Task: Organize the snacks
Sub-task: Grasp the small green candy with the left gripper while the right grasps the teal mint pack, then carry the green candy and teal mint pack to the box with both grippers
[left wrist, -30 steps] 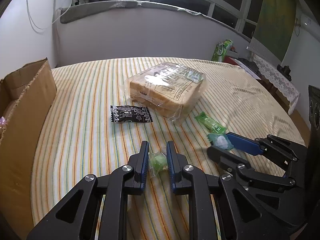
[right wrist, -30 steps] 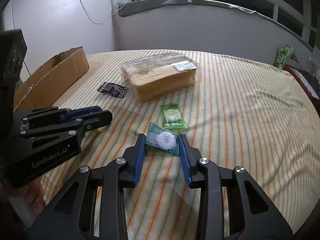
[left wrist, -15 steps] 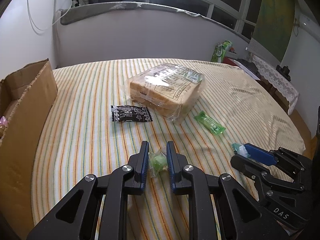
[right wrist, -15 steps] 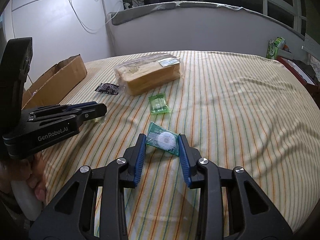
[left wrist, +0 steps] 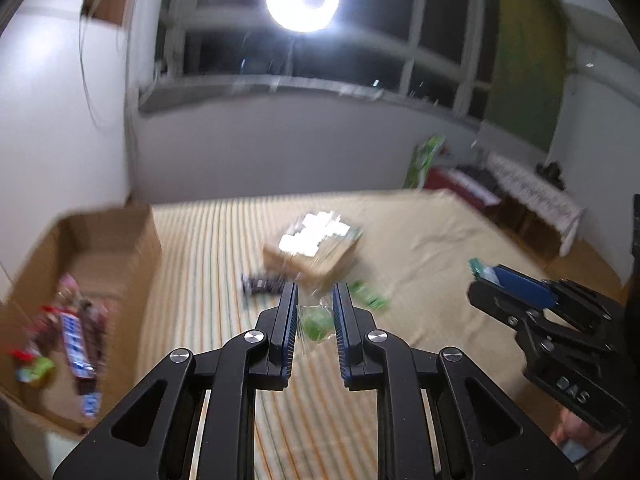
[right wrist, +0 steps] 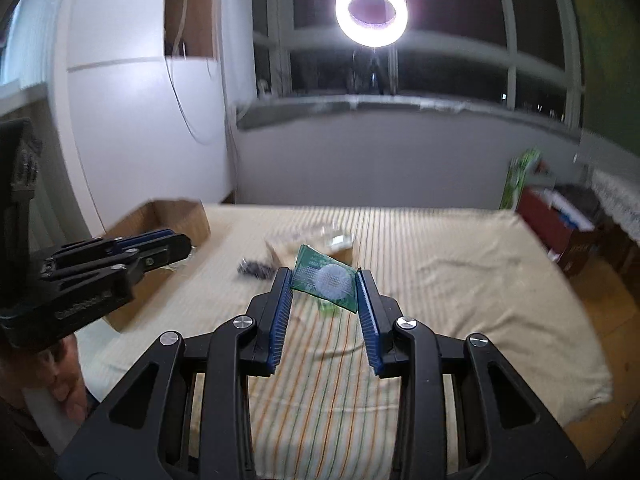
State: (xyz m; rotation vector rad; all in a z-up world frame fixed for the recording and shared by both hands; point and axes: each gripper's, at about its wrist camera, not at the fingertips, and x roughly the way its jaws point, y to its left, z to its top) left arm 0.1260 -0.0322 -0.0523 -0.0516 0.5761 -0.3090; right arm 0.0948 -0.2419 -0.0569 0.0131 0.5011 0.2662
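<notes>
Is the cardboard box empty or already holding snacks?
Holding snacks: the open cardboard box shows several blurred wrapped snacks on its floor.

The left gripper (left wrist: 314,308) is raised clear of the bed and points forward, its jaws closed narrowly on a small green candy (left wrist: 316,322). The right gripper (right wrist: 323,286) is lifted as well, level with the left and off to its right, jaws clamped on a flat green packet (right wrist: 326,280) held tilted between them. Fingers (right wrist: 66,390) of the person's left hand show under the left gripper's handle.
</notes>
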